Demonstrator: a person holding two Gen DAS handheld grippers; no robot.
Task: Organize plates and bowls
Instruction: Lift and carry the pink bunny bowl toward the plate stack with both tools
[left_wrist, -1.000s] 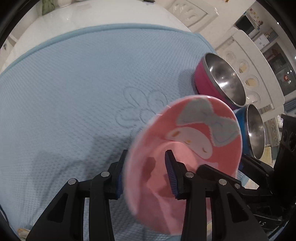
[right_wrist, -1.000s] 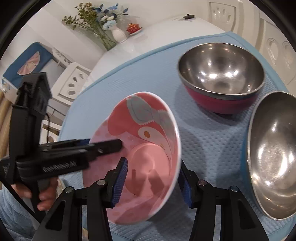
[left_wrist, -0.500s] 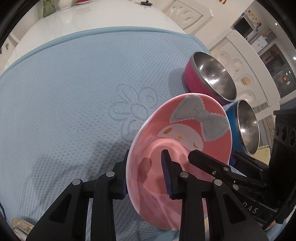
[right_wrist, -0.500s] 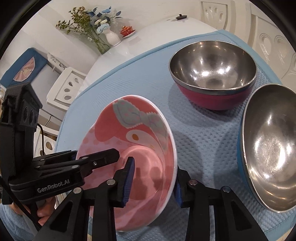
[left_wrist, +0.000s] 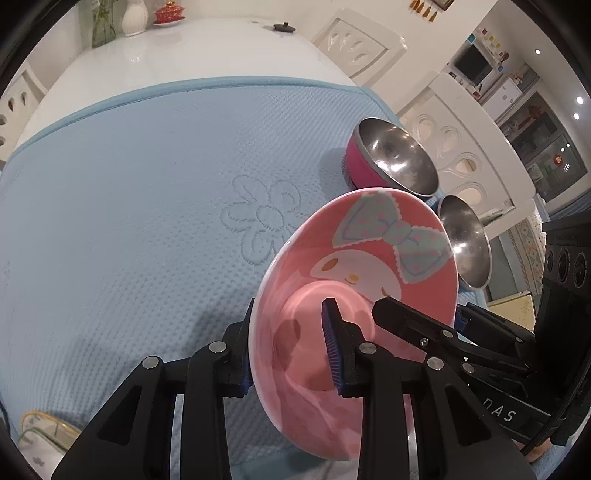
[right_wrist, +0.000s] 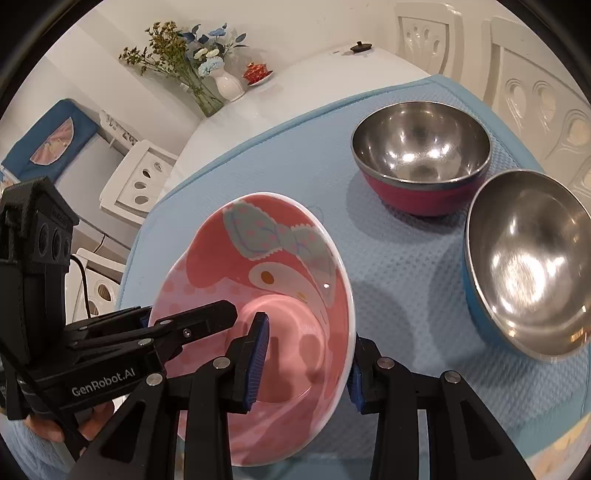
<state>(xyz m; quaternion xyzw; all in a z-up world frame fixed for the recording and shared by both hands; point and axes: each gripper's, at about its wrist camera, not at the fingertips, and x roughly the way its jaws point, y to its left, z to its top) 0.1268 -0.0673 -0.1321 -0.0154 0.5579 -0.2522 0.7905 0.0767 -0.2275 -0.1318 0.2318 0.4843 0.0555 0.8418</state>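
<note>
Pink melamine cartoon bowl (left_wrist: 369, 280) held tilted above blue quilted mat (left_wrist: 147, 206). Left gripper (left_wrist: 291, 347) and right gripper (right_wrist: 306, 354) jaws have just been closing, now clamped on opposite rims. Magenta steel-lined bowl (right_wrist: 421, 166) and blue steel-lined bowl (right_wrist: 528, 266) lie ahead-right, nearer right gripper.

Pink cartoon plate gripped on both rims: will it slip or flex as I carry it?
The pink plate looks glossy, so pads could slide. It keeps its shape under both the left hand-held gripper and right hand-held gripper, so probably rigid. Tilted steeply; hold firmly.
</note>
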